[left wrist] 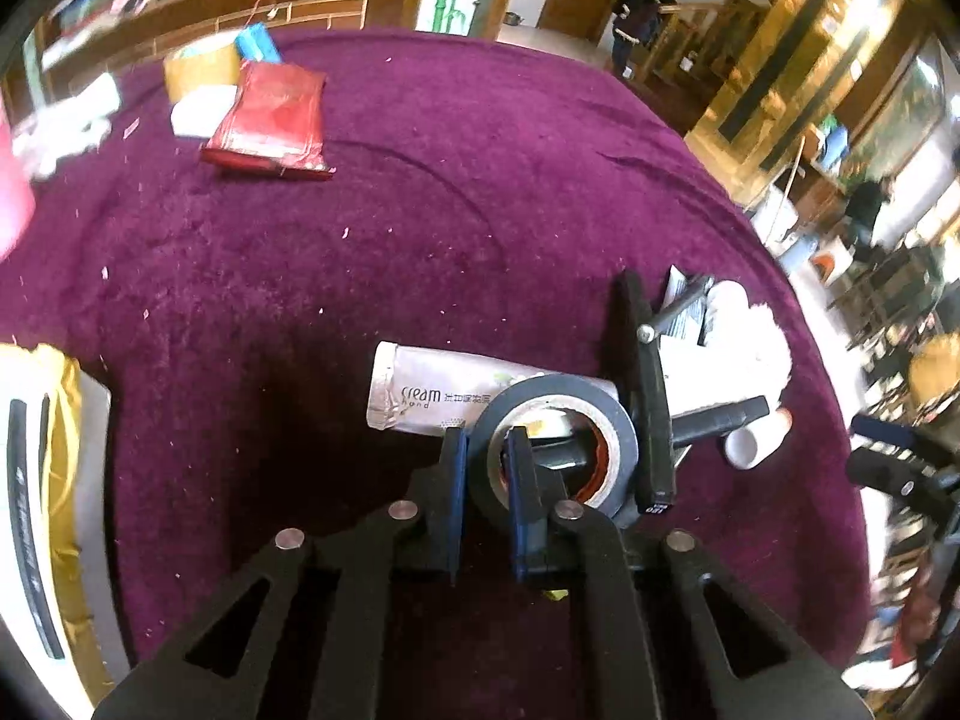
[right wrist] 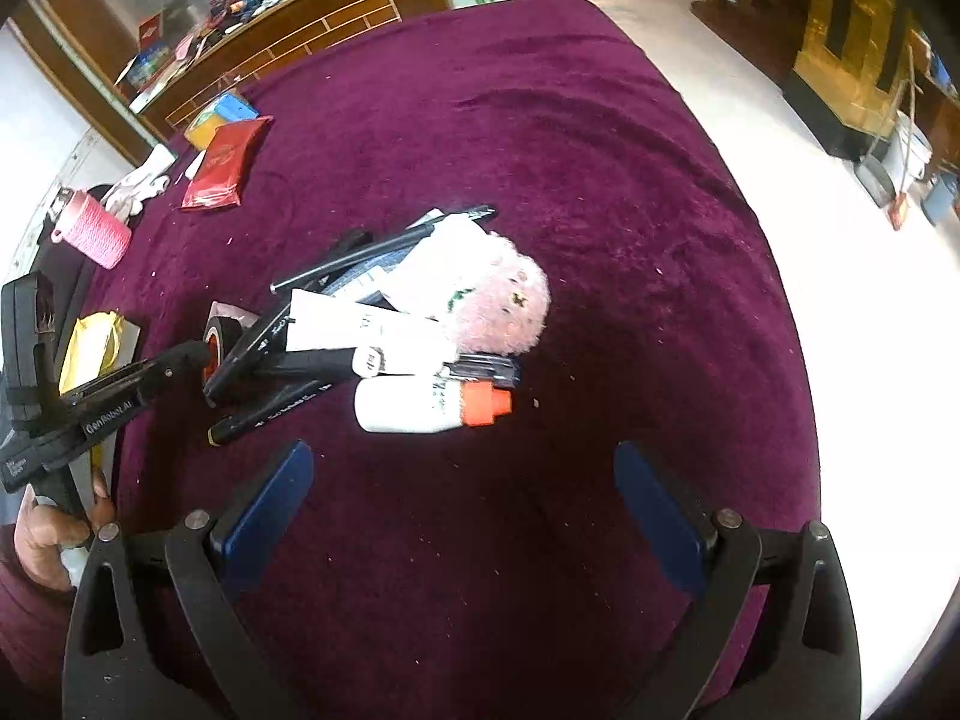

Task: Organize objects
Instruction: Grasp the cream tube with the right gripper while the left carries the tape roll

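In the left wrist view my left gripper [left wrist: 487, 456] is shut on the wall of a black tape roll [left wrist: 558, 396], with one blue pad outside and the other inside the hole. The roll lies against a white hand cream tube [left wrist: 432, 390] and a black clip [left wrist: 645, 408]. The right wrist view shows my right gripper [right wrist: 465, 480] open and empty above the purple cloth, just short of a pile. In that pile are a white bottle with an orange cap [right wrist: 420, 405], a pink fluffy item [right wrist: 498, 300], a white tube [right wrist: 366, 330] and a black marker [right wrist: 270, 414]. The left gripper [right wrist: 192, 357] reaches the tape roll [right wrist: 211, 336] from the left.
A round table under purple cloth [left wrist: 420, 228] holds a red packet [left wrist: 270, 114], a yellow box [left wrist: 201, 69] and a pink wrapped bottle [right wrist: 96, 234] at its far left. A yellow bag [right wrist: 96, 342] lies near the left edge. A person's hand [right wrist: 48, 534] holds the left gripper.
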Tool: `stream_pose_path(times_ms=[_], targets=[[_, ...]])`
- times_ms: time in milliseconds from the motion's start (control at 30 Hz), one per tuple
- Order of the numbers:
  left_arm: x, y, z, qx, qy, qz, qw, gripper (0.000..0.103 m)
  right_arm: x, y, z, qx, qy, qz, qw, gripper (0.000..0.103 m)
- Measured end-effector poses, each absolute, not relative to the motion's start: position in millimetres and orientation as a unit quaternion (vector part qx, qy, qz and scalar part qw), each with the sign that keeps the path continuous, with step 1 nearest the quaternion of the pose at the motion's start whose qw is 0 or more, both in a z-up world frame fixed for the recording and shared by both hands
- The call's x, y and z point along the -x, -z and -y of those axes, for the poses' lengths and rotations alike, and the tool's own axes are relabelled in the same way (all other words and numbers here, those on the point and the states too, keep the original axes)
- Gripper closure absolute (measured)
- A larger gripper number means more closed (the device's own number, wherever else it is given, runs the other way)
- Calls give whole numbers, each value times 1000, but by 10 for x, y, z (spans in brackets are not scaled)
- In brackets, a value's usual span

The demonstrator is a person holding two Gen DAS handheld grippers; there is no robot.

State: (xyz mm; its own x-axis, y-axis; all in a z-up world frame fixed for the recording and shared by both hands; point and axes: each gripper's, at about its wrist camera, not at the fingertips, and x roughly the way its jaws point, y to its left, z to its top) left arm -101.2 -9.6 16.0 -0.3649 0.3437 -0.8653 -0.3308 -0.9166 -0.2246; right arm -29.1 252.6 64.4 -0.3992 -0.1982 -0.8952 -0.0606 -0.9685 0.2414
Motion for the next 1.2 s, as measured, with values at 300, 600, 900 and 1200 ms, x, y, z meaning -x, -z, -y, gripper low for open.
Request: stream_pose_path(times_ms=[300, 600, 900, 1200], targets=[[1008, -148, 196, 527, -828, 53, 185, 94, 359, -660, -2273, -547, 829, 102, 64, 2], [466, -640, 877, 485, -844, 137, 184, 94, 473, -695, -1920, -546, 826, 98, 96, 2], [-18, -701, 1267, 483, -838, 176, 181, 93, 960, -844, -1322, -536, 826, 86, 152, 13], [-307, -694, 1651, 481, -841, 187, 163, 93, 1426, -163, -247, -597, 760, -179, 182, 21]])
